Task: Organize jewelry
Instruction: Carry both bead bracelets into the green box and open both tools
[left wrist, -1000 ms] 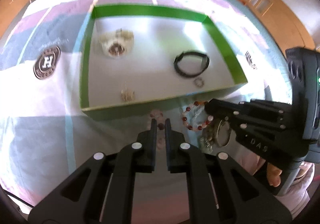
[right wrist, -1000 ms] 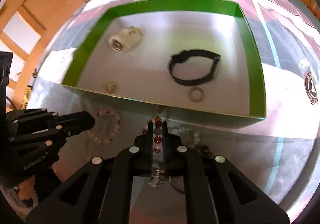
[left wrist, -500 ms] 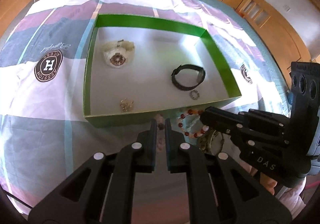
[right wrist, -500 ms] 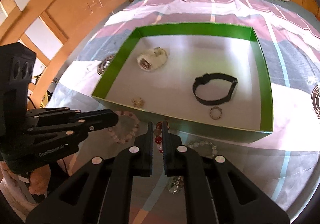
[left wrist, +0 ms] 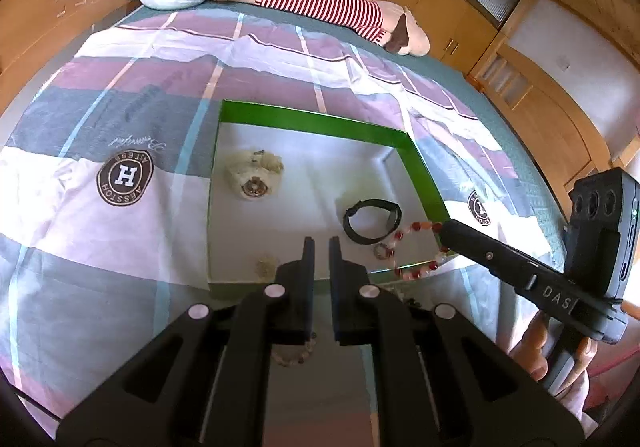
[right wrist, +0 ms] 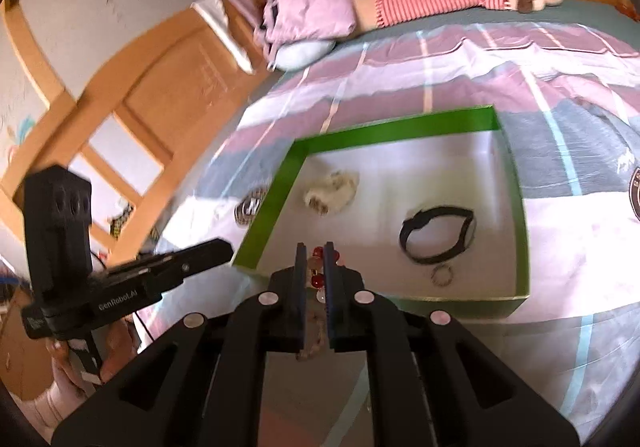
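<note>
From the left wrist view, the left gripper (left wrist: 319, 247) hangs above the near edge of the green-walled, white-floored cardboard box (left wrist: 316, 119), its two black fingers nearly together with a narrow slit between them and nothing in it. The right gripper (left wrist: 444, 227) reaches in from the right over the box's near right corner, pinched on a red-and-pale beaded bracelet (left wrist: 404, 243) that dangles in a loop above the floor. Its side reads "DAS". Only this view shows a pale beaded bracelet (left wrist: 294, 357) on the bedspread (left wrist: 100, 287) under the left fingers, a small gold trinket (left wrist: 267, 264) at the near edge of the floor, and the round "H" emblem (left wrist: 125, 177) printed on the bedspread.

From the right wrist view, the right gripper (right wrist: 316, 259) is clamped on the red beads (right wrist: 318, 279), over the near left part of the box (right wrist: 384, 131). Inside lie a cream wristwatch (right wrist: 332, 193), a black band (right wrist: 438, 233) and a small silver ring (right wrist: 442, 272). The left gripper (right wrist: 226, 247) sits left of the box, its body marked "GenRobot.AI"; the image is blurred.
</note>
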Tool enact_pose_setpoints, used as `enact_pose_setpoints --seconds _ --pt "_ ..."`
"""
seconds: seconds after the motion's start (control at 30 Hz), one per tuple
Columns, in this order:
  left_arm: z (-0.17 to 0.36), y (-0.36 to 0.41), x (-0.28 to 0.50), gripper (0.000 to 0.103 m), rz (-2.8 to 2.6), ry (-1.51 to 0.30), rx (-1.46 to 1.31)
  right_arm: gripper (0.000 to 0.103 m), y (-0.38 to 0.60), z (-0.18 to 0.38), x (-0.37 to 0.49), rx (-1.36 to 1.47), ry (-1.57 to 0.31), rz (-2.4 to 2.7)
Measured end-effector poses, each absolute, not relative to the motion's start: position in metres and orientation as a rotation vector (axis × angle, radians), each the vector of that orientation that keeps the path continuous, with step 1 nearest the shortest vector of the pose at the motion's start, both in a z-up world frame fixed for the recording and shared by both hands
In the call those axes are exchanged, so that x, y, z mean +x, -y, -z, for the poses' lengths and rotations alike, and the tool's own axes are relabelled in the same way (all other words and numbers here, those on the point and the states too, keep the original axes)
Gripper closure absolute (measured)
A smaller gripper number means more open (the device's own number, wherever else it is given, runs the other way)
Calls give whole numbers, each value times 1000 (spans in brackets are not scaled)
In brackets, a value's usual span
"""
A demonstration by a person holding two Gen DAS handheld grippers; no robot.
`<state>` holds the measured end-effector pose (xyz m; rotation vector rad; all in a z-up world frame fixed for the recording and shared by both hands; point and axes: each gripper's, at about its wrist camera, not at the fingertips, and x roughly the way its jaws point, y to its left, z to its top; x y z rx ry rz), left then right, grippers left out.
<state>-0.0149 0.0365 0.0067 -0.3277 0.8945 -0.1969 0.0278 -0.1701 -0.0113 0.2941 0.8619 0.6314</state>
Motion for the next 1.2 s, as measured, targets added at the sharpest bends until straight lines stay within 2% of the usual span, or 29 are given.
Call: enact_pose_setpoints --seconds 0.5,0.77,0.9,1.03,1.1,1.17,1.2 --pt "-3 -37 -16 96 253 -925 -365 95 161 12 24 265 -874 -672" --pt "54 -5 -7 96 226 -1252 -160 95 158 10 21 255 -874 -702" --pt "77 -2 -1 96 154 -1328 -100 95 155 9 19 251 -875 -716" --pt "97 -2 3 92 102 -1394 -68 95 155 8 18 253 -877 -716" --pt "109 -2 5 79 80 -1427 -65 95 157 8 18 258 -877 -714" --pt "114 -1 6 77 76 -1432 -65 95 158 8 19 265 -878 -710" --pt "113 0 6 72 78 -1427 -63 95 159 8 19 268 -879 -710"
